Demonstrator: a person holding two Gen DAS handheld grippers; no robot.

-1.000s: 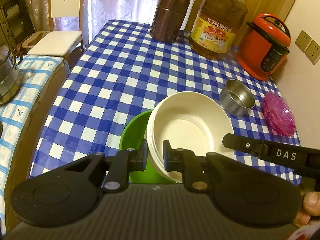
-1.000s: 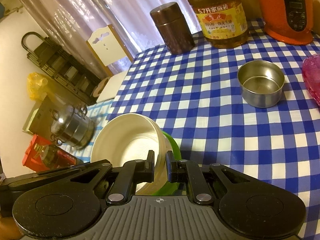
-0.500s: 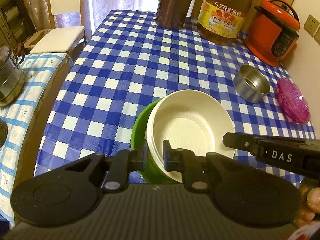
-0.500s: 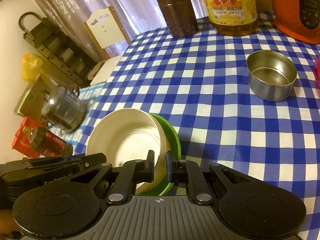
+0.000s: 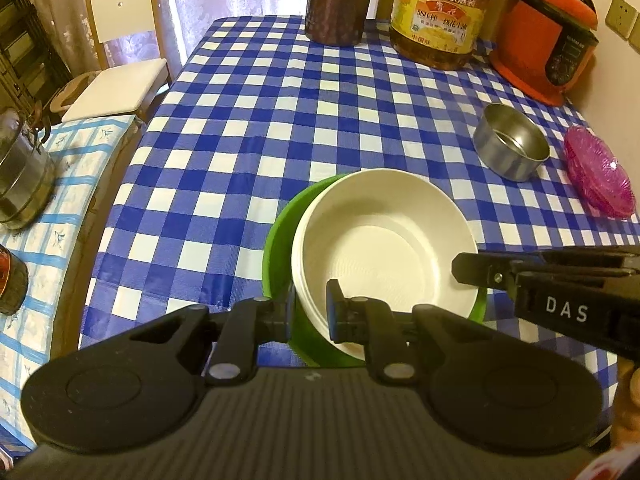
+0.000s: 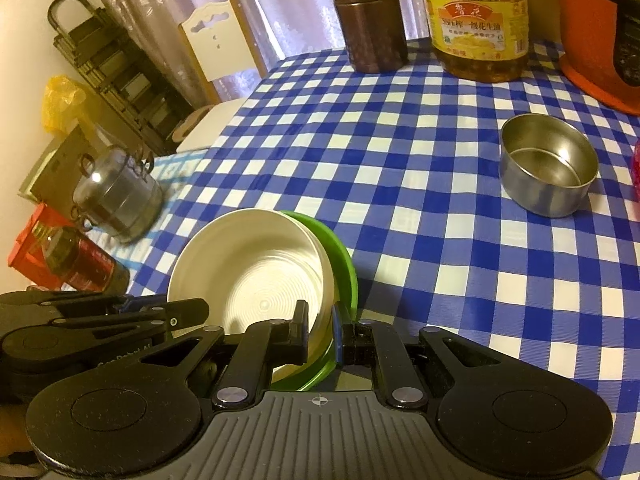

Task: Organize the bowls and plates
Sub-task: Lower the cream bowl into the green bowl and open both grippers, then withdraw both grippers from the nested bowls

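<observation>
Both claws pinch the rim of the nested bowls over the checked table.

The left gripper (image 5: 311, 312) and right gripper (image 6: 320, 334) each clamp opposite rims; the white bowl (image 5: 384, 248) sits inside the green bowl (image 5: 280, 240), with a steel bowl (image 5: 512, 142) and pink dish (image 5: 600, 178) well apart on the tablecloth (image 5: 260, 120).

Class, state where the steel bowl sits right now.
In both wrist views the steel bowl stands right of centre on the checked tablecloth, beside the pink dish.
</observation>
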